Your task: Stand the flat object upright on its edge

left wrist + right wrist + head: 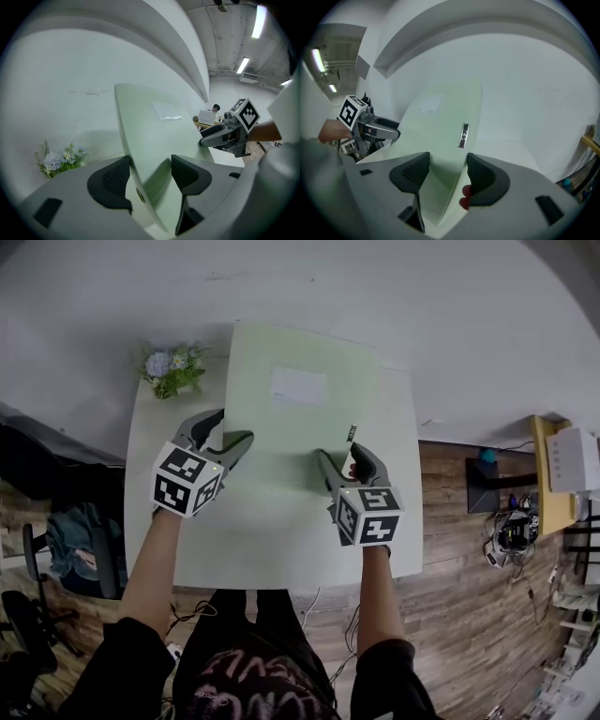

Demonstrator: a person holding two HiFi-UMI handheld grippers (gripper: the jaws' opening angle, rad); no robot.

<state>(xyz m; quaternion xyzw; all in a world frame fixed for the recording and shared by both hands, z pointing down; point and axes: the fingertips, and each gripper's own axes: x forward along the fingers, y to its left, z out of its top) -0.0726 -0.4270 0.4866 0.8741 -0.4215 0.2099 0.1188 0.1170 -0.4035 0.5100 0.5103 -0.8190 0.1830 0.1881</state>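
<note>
A pale green file box (300, 418) with a white label on its face rises tilted from the white table (272, 549), its far end reaching past the table's back edge. My left gripper (232, 426) is shut across its left edge, which runs up between the pads (150, 164). My right gripper (337, 452) is shut across the right edge, the spine with a small label strip (463, 136), which sits between the pads (447, 161). Each gripper view shows the box (159, 136) (436, 136) and the other gripper beyond it.
A small pot of flowers (173, 368) (58, 159) stands at the table's back left corner, close to the box's left edge. A white wall lies behind the table. A wooden shelf with a white device (567, 465) stands on the floor to the right.
</note>
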